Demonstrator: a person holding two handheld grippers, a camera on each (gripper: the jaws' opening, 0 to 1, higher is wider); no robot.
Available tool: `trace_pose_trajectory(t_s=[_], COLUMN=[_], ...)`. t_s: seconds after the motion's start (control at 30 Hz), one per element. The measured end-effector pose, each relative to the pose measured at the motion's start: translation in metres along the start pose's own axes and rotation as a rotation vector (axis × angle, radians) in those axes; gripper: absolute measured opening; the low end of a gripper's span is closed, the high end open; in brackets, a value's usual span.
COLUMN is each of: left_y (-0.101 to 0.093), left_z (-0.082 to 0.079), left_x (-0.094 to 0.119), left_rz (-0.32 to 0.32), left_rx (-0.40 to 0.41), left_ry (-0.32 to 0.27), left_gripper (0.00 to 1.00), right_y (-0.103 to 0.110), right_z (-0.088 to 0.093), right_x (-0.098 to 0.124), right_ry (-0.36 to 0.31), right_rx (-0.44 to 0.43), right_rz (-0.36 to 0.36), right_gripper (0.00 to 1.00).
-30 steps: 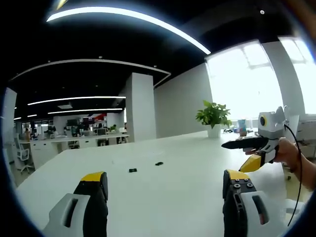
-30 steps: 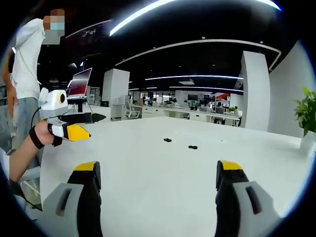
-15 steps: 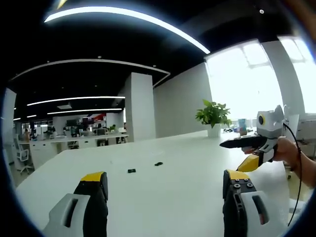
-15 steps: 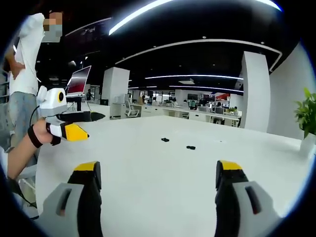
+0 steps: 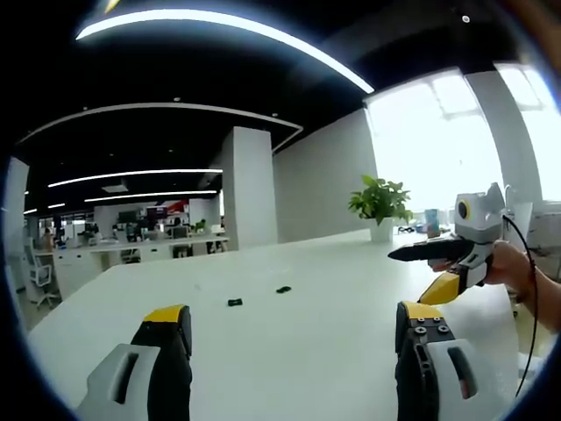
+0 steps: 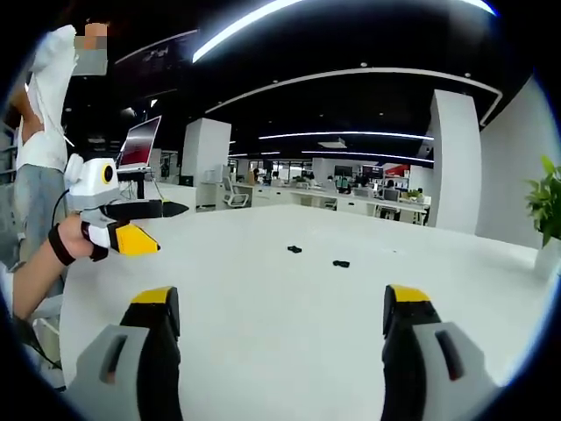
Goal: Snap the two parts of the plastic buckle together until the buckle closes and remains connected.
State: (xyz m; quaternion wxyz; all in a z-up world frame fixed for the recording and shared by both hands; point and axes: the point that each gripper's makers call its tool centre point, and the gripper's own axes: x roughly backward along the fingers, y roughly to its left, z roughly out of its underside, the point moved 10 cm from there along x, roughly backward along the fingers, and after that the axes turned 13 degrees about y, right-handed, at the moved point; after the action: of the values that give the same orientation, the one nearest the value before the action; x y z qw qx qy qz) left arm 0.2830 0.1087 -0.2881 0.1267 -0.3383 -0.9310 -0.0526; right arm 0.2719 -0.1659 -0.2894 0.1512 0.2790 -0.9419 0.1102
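Two small black buckle parts lie apart on the white table: one part to the left and the other part to the right. In the right gripper view they appear as the left part and the right part. My left gripper is open and empty, well short of them. My right gripper is likewise open and empty. The right gripper enters the left gripper view at the right, held by a hand. The left gripper shows at the left of the right gripper view.
A potted plant stands at the table's far edge by bright windows. A person in a white shirt stands at the left beside a monitor. Office desks and chairs lie beyond the table. A white pillar rises behind.
Both views drift only slightly. The buckle parts lie where they were and both grippers stay open.
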Motion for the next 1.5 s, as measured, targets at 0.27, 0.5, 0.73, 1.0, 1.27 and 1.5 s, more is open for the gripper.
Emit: trace_pose_trajectory(t_s=[0.27,0.5,0.73,1.0,1.27,1.5], left_y=[0.002,0.004,0.008,0.013,0.014,0.017], left_z=[0.0,-0.003,-0.003,-0.002,-0.005,-0.007], left_x=[-0.004,-0.007,-0.008,-0.011,-0.014,-0.016], left_rz=[-0.003,-0.004,-0.011,-0.016,-0.013,-0.016], left_rx=[0.004,-0.002,-0.008,-0.002,-0.005,-0.003], left_ry=[-0.001,0.001,0.003,0.008,0.004,0.004], left_gripper=[0.98,0.98,0.98,0.98,0.98,0.98], right_y=[-0.003,-0.004,-0.007,-0.009,-0.01,-0.012], right_z=[-0.001,-0.003,-0.002,-0.004,-0.006,-0.007], right_x=[-0.003,-0.006,-0.01,-0.015,-0.019,-0.024], right_ry=[0.002,0.009,0.02,0.027,0.03,0.033], right_rx=[-0.001,0.007,0.013,0.015,0.016,0.016], right_rz=[0.004,0.005,0.008,0.005,0.004,0.004], right_gripper=[0.97,0.97,0.97,0.97,0.97,0.97])
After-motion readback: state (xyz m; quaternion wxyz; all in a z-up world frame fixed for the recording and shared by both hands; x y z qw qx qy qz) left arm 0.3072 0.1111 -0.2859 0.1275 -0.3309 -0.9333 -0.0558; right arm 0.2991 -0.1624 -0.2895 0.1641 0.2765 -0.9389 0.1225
